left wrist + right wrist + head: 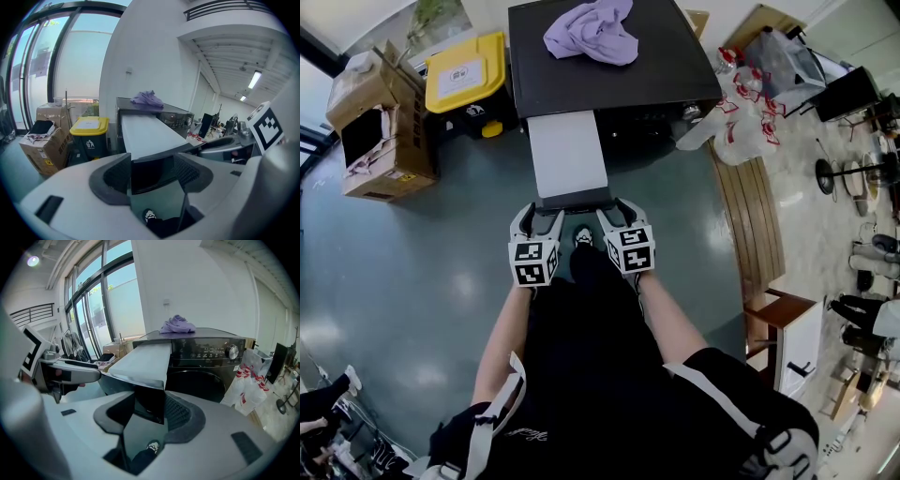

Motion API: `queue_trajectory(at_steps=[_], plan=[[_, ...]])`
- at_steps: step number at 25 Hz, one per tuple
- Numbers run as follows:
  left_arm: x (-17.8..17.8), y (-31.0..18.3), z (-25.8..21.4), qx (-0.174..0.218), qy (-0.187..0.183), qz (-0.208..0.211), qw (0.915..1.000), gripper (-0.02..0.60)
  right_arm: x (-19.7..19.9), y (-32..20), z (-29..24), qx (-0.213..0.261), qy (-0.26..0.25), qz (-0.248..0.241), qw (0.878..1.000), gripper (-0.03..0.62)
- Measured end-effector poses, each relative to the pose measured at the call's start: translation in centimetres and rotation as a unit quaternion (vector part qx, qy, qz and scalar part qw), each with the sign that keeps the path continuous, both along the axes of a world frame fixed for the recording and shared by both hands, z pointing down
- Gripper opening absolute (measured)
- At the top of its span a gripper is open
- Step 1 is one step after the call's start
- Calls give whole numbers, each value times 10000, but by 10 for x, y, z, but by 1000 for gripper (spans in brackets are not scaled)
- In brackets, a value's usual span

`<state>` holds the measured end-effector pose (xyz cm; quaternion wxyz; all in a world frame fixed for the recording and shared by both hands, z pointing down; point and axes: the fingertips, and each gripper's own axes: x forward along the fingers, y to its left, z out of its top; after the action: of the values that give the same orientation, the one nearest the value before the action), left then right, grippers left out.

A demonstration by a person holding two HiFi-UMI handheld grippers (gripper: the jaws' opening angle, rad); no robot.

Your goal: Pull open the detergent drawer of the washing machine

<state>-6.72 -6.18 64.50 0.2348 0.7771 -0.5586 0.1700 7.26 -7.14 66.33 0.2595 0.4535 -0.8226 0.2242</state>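
Note:
The dark washing machine (pixel 609 75) stands ahead with a purple cloth (pixel 592 31) on its top. Its detergent drawer (pixel 569 155), long and pale on top, sticks far out toward me. At the drawer's dark front panel (pixel 575 199) my left gripper (pixel 546 216) holds the left corner and my right gripper (pixel 617 214) the right corner. In the left gripper view the panel (pixel 152 173) fills the space between the pads of the left gripper (pixel 152 171). The right gripper view shows the panel's corner (pixel 149 404) between the pads of the right gripper (pixel 150 411).
A yellow-lidded bin (pixel 467 70) and cardboard boxes (pixel 380 122) stand left of the machine. White plastic bags (pixel 741 122) and a wooden board (pixel 755 225) lie to its right. My shoe (pixel 583 239) is under the drawer's end. The control knob (pixel 232 351) sits right of the drawer slot.

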Motion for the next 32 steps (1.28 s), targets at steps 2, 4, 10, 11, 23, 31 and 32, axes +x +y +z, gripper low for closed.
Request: queue_trajectory(at_steps=[2, 4, 10, 11, 23, 31, 32], plan=[[0, 1, -1, 1, -3, 13, 10000, 287, 0, 2, 0, 0, -1, 12, 10000, 196], [0, 4, -1, 0, -4, 17, 10000, 287, 0, 4, -1, 2, -1, 26, 10000, 196], [-1, 8, 2, -3, 26, 20, 10000, 287, -1, 9, 3, 2, -7, 48, 10000, 196], [-1, 8, 2, -5, 29, 26, 10000, 287, -1, 10, 3, 5, -4, 52, 10000, 196], [-5, 13, -3, 13, -165, 31, 9999, 272, 7, 15, 11, -77, 138, 56, 9999, 215], [-11, 44, -17, -78, 61, -20, 9999, 220, 11, 42, -14, 108, 319, 115, 9994, 196], [-8, 49, -19, -84, 75, 43, 9999, 207, 10, 46, -18, 121, 310, 108, 9994, 188]])
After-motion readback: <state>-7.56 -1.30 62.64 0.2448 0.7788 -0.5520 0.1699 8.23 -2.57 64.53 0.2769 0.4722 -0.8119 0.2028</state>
